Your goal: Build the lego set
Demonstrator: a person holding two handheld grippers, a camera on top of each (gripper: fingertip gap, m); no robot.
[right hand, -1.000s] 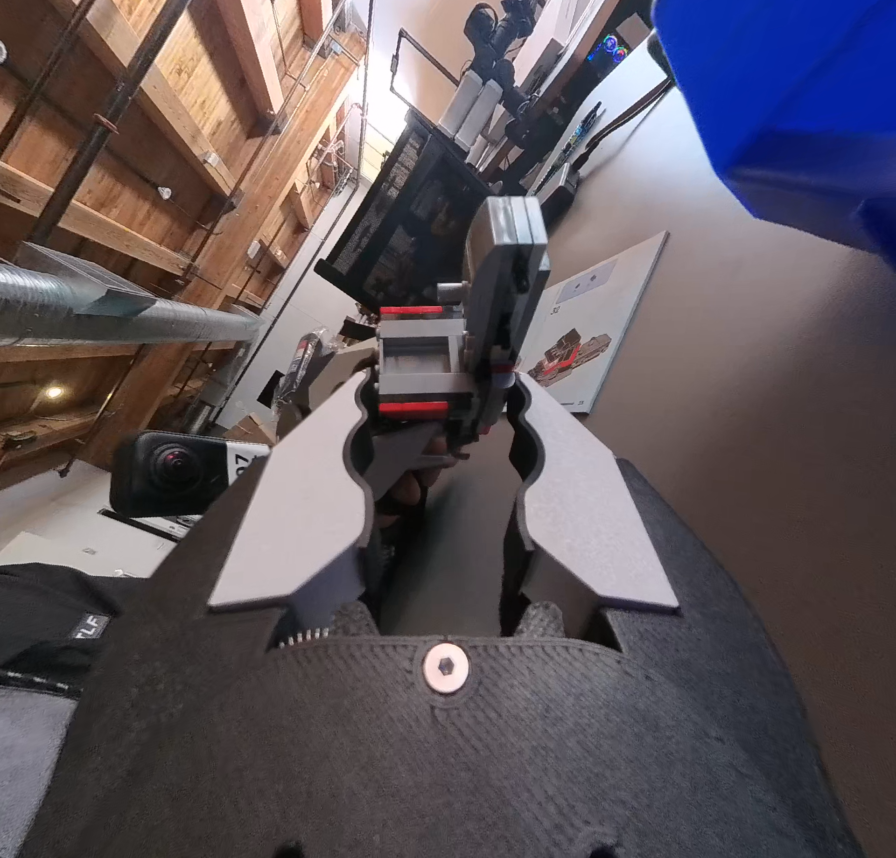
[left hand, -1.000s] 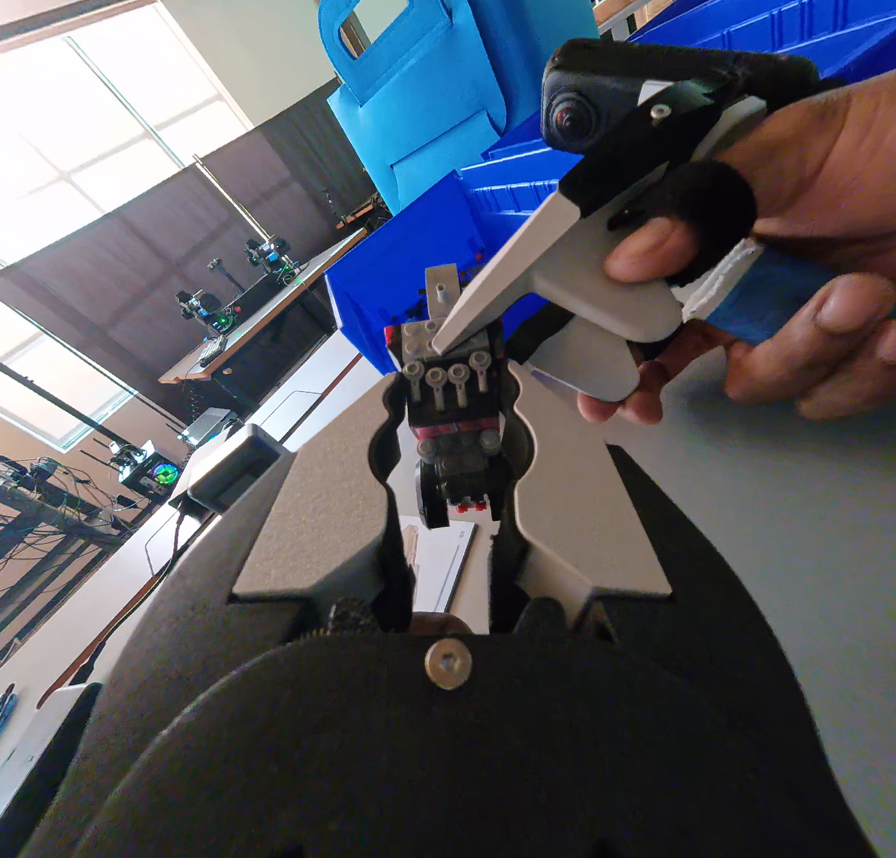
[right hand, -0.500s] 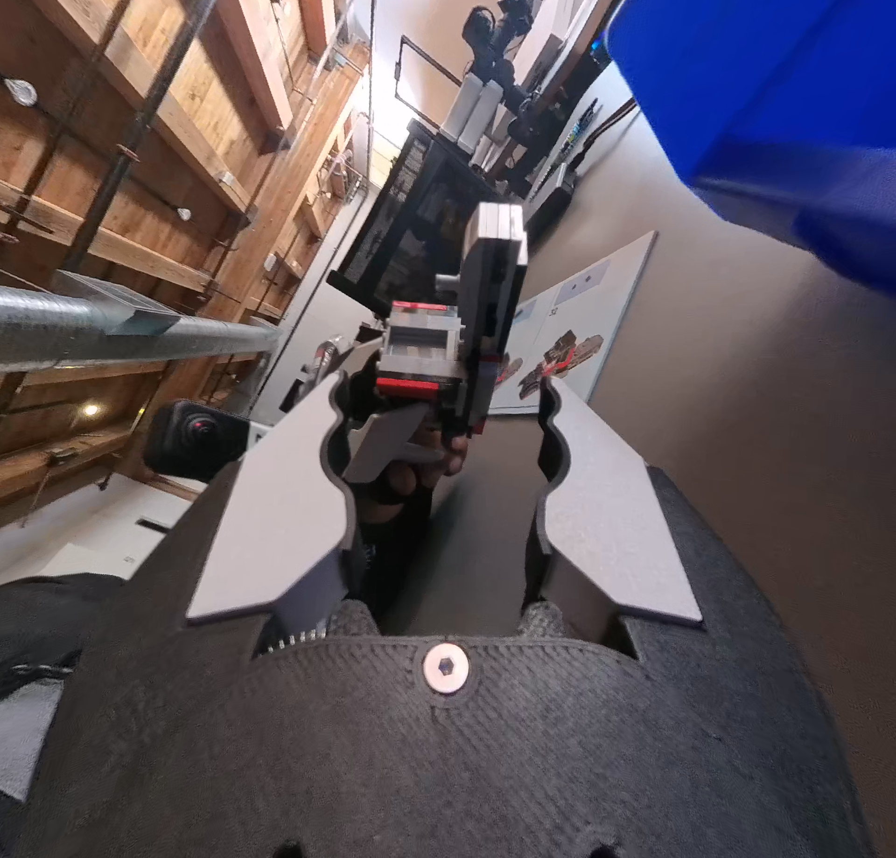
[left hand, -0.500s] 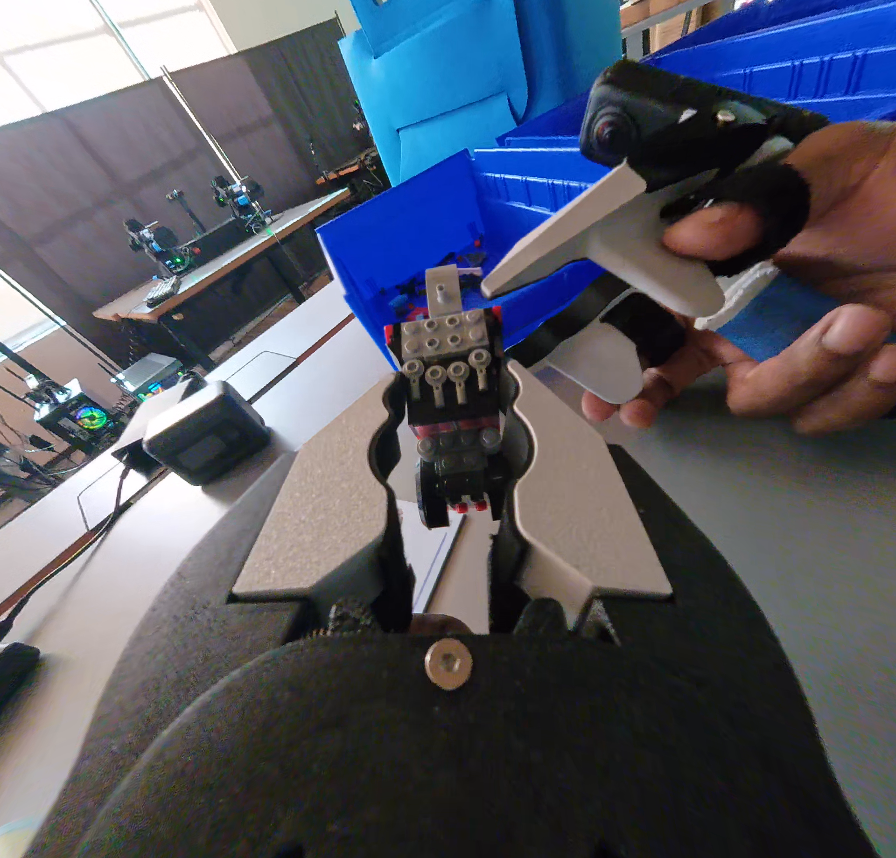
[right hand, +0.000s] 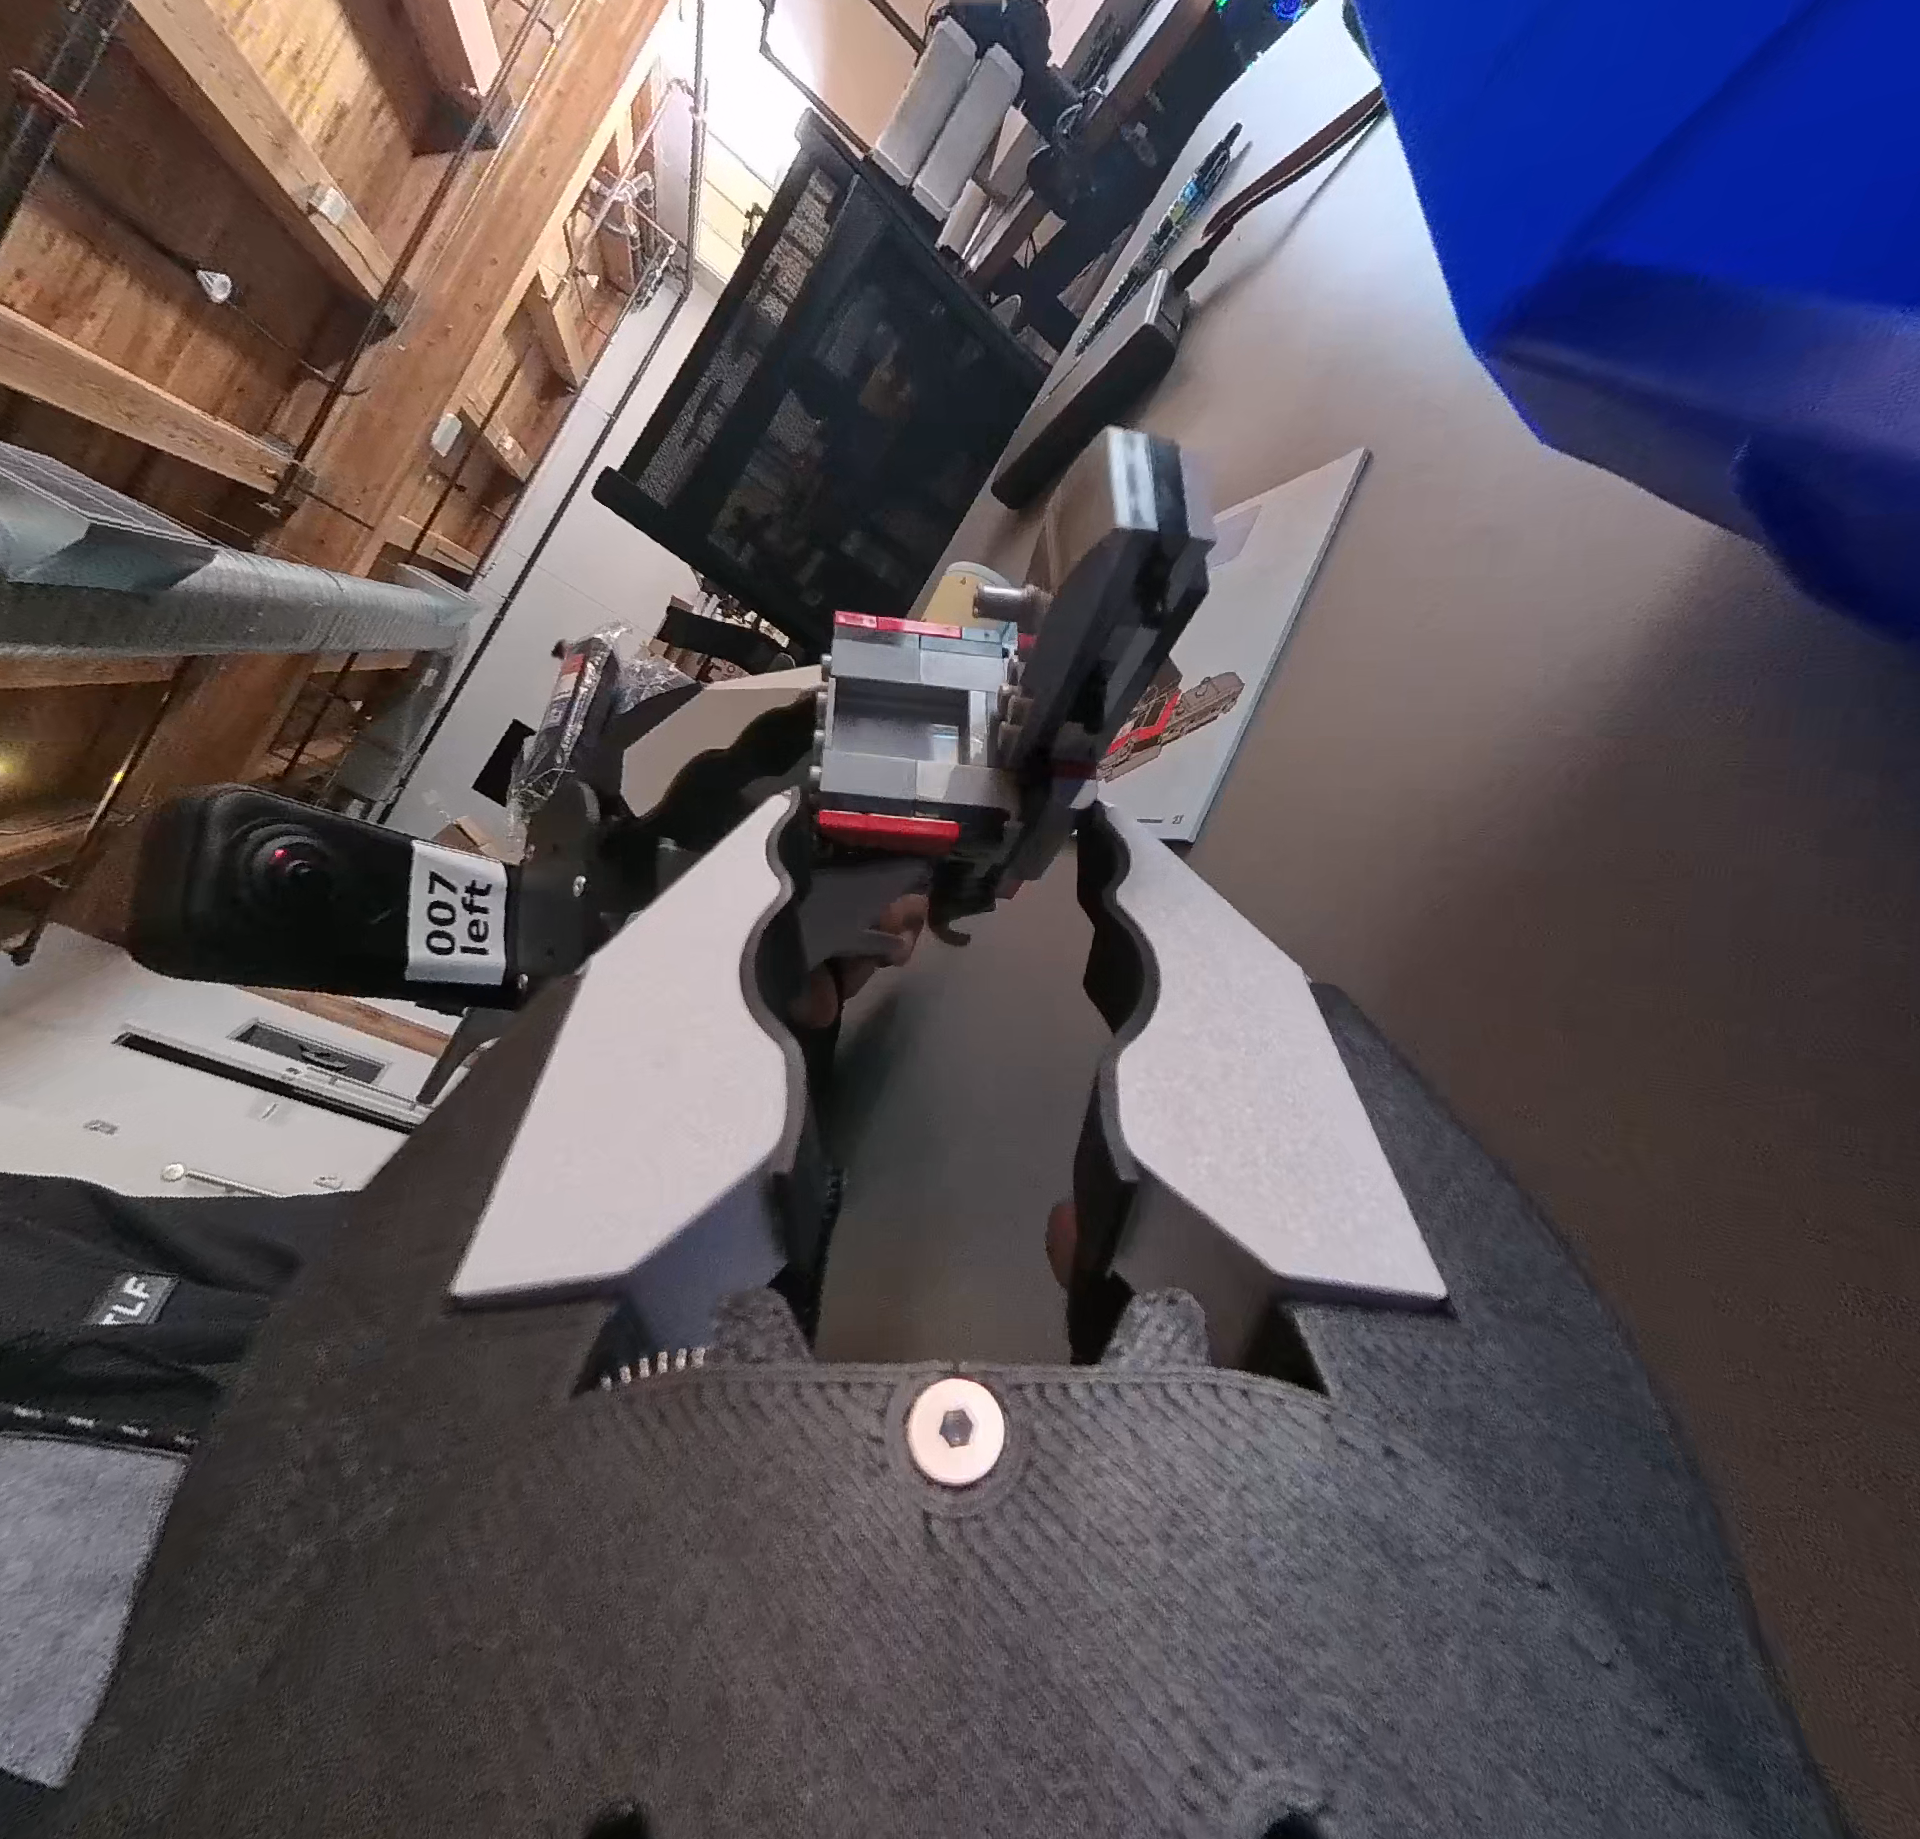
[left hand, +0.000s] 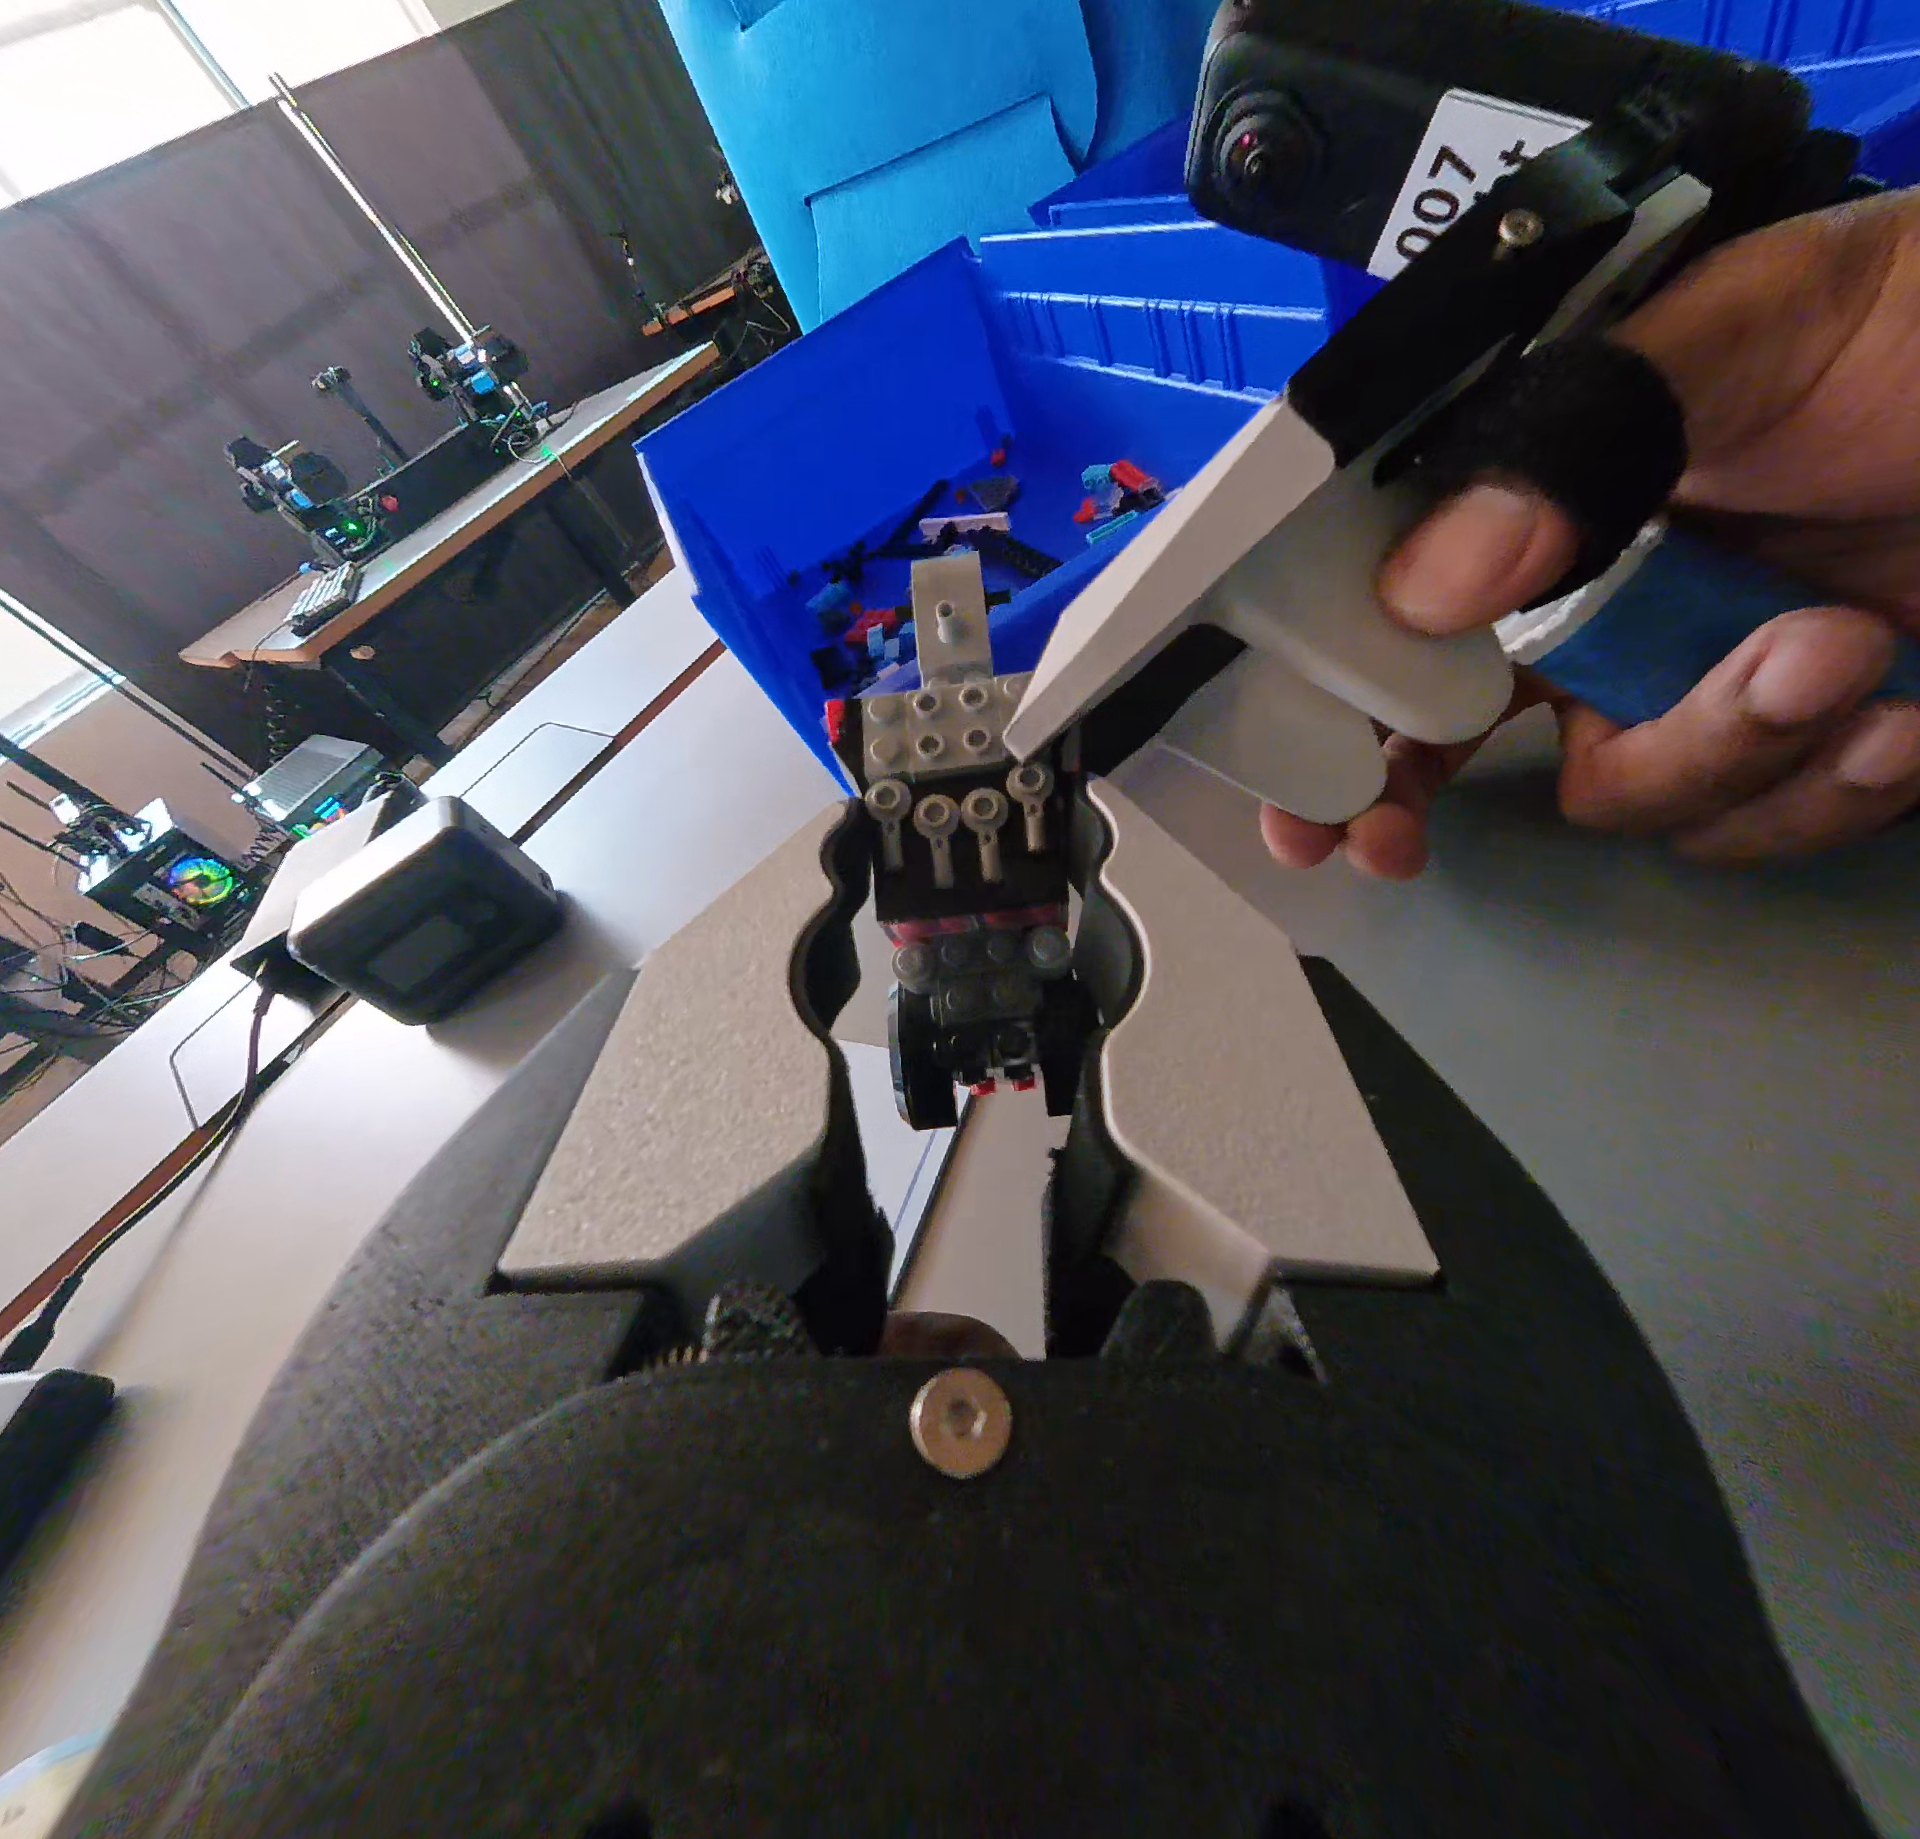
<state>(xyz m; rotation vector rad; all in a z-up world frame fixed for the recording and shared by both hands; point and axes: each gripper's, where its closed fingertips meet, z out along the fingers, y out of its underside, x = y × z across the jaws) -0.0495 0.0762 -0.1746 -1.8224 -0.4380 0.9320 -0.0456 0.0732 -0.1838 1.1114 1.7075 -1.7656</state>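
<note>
A small grey, black and red lego model (left hand: 977, 896) is clamped in my left gripper (left hand: 971, 823) and held above the grey table. My right gripper (left hand: 1060, 750) comes in from the right, in a person's hand. Its upper fingertip (left hand: 1029, 735) touches the corner of the model's studded grey plate. In the right wrist view the model (right hand: 904, 740) sits between the tips of my right gripper (right hand: 940, 828), whose jaws stand close against both sides. The left gripper's finger (right hand: 717, 740) shows behind it.
A blue bin (left hand: 883, 418) with several loose lego pieces (left hand: 935, 542) stands just beyond the model; it also shows in the right wrist view (right hand: 1662, 179). An instruction booklet (right hand: 1268, 626) lies on the table. A grey box device (left hand: 426, 916) sits to the left. My two grippers' fingertips are within a few centimetres of each other.
The right gripper opened and pulled off the model half a second ago. It has now come back onto the model's top corner with its jaws narrower again. The left gripper kept its hold.
</note>
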